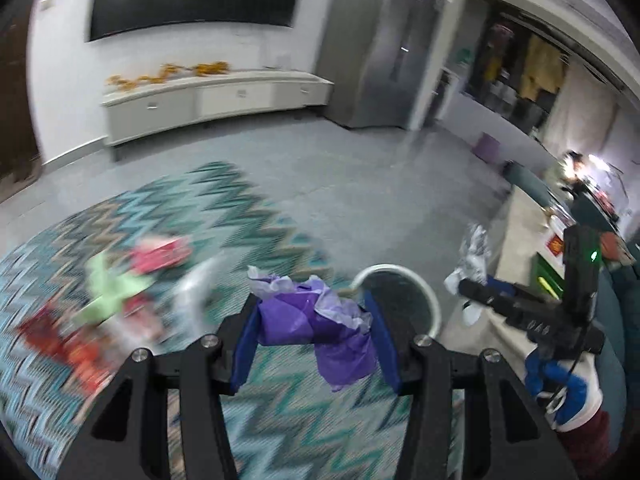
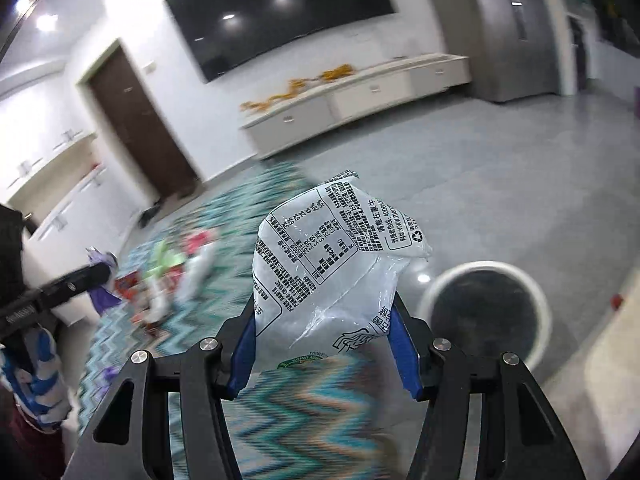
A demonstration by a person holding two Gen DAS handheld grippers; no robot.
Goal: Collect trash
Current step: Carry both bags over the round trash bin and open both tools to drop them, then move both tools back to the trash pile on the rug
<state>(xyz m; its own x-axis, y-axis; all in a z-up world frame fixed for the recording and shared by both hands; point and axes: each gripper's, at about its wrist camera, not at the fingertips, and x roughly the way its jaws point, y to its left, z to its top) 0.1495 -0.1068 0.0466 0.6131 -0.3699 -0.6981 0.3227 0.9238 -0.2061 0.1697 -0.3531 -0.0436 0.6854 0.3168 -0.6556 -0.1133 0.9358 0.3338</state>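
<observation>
My left gripper [image 1: 312, 304] is shut on a crumpled purple paper [image 1: 288, 320] that hangs between its blue pads. Just beyond it stands a round white-rimmed bin [image 1: 434, 300]. In the right wrist view my right gripper [image 2: 323, 304] is shut on a white printed plastic bag [image 2: 332, 240], with the same bin [image 2: 448, 276] on the grey floor to its right. Each view shows the other gripper from the side: the right one [image 1: 476, 292] with its white bag [image 1: 474, 248], the left one [image 2: 98, 272] with the purple paper [image 2: 105, 300]. A blurred pile of several wrappers [image 1: 120, 292] lies on the zigzag rug [image 1: 224, 200].
A low white cabinet [image 1: 216, 96] runs along the far wall under a dark screen. A beige table edge [image 1: 520, 220] and teal seating stand at the right. A purple stool [image 1: 488, 146] sits further back. A brown door [image 2: 136, 120] is at the left. A gloved hand [image 1: 560, 384] holds the right gripper.
</observation>
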